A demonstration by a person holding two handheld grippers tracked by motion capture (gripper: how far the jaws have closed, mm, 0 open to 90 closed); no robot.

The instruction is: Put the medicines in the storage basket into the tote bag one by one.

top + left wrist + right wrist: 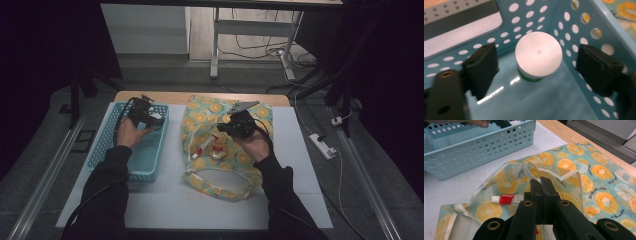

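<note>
A white table (165, 205) held a fruit-print bag (250, 117) at centre and a blue basket (107, 137) just left of it. The bag lay flat, mouth toward the person, a red-and-white tube (507, 199) resting on it. A white-lidded jar (538, 53) with a green band stood upright in the basket's corner. The left gripper (536, 65) hung inside the basket, jaws wide apart on either side of the jar, not touching it. The right gripper (541, 187) was over the bag, jaws pressed together on the bag's white-edged rim
</note>
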